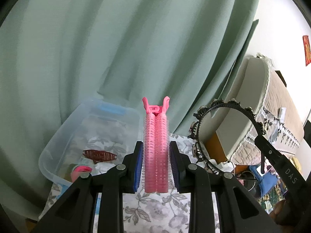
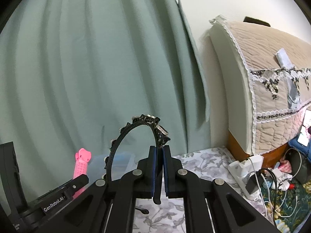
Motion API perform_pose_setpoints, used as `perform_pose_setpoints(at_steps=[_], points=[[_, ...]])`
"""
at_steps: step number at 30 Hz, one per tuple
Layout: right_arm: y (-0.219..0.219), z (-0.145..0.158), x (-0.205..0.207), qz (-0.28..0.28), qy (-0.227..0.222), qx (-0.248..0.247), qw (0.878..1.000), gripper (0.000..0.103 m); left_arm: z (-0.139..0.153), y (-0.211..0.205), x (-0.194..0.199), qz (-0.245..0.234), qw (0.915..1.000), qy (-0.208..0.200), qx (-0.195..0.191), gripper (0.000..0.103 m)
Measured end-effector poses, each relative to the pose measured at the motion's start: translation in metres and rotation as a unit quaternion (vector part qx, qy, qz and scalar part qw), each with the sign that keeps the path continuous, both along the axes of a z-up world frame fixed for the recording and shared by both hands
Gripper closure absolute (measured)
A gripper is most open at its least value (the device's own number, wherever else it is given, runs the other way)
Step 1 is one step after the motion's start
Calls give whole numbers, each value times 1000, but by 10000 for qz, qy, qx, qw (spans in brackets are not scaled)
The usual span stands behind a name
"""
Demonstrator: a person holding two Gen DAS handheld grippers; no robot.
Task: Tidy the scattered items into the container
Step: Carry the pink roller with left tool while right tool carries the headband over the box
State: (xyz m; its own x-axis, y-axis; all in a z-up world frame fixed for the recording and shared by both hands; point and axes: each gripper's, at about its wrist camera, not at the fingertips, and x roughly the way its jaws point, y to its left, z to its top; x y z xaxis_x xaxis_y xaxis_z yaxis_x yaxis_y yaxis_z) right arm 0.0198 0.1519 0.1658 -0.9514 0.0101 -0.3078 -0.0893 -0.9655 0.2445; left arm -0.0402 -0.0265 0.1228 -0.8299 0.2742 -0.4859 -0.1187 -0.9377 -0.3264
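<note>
2 items already lie in the bin (image 1: 64, 136): a brown clip (image 1: 99, 154) and a pink roller (image 1: 80, 171). Left gripper (image 1: 155, 163) pinches a pink curler (image 1: 155, 151) beside it; right gripper (image 2: 159, 169) pinches a headband (image 2: 136, 134). Both remain undeposited.

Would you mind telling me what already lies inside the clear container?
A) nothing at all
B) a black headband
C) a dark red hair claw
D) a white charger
C: in the left wrist view a dark red hair claw lies on the floor of the clear container, while the black headband is held up outside it by the right gripper.
</note>
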Motion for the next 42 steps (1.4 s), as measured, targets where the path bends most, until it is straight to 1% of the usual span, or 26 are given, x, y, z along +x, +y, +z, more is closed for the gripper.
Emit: perform_pose_setpoints(at_steps=[11,23,31,42], points=[[-41,-3,-18,344,-153,232,9990,95,-9,-42,-2,369,9989,-99,271,75],[-87,-22,-47,750,-523,517,9945,95,-37,-90,-10,802,9942,-399,588,75],[-110,-45,-65,925,-863,652,9898,95,-56,-101,-21,876,9923,-586,654,75],[-135,-71,-88,1207,-1208,762,9824,95,-79,-114,-37,1042,9882,-861,725,75]])
